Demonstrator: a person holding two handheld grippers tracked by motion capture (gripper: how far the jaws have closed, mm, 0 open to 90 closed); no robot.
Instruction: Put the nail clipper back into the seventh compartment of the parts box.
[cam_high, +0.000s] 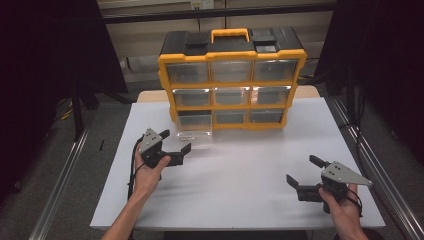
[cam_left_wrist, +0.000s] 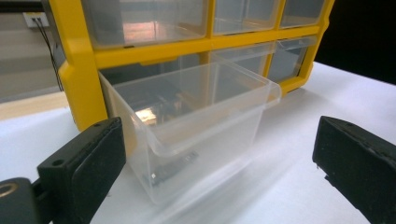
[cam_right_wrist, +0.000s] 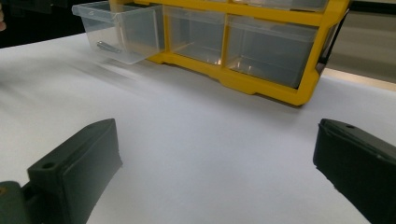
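A yellow and black drawer cabinet (cam_high: 231, 75) stands at the back of the white table (cam_high: 240, 190). Its bottom-left clear drawer (cam_high: 194, 131) is pulled out. In the left gripper view this drawer (cam_left_wrist: 201, 121) is close ahead, with a small metal part (cam_left_wrist: 173, 169) on its floor. My left gripper (cam_high: 176, 140) is open just in front of the drawer, touching nothing. Over the table's front right, my right gripper (cam_high: 302, 169) is open and holds nothing. The right gripper view shows the pulled drawer (cam_right_wrist: 121, 32) far off, a metal part (cam_right_wrist: 105, 45) inside it.
The cabinet's other clear drawers (cam_high: 231, 71) are pushed in. Bare white tabletop lies between the two grippers. Metal rails (cam_high: 65, 175) run along both sides of the table, and dark curtains hang left and right.
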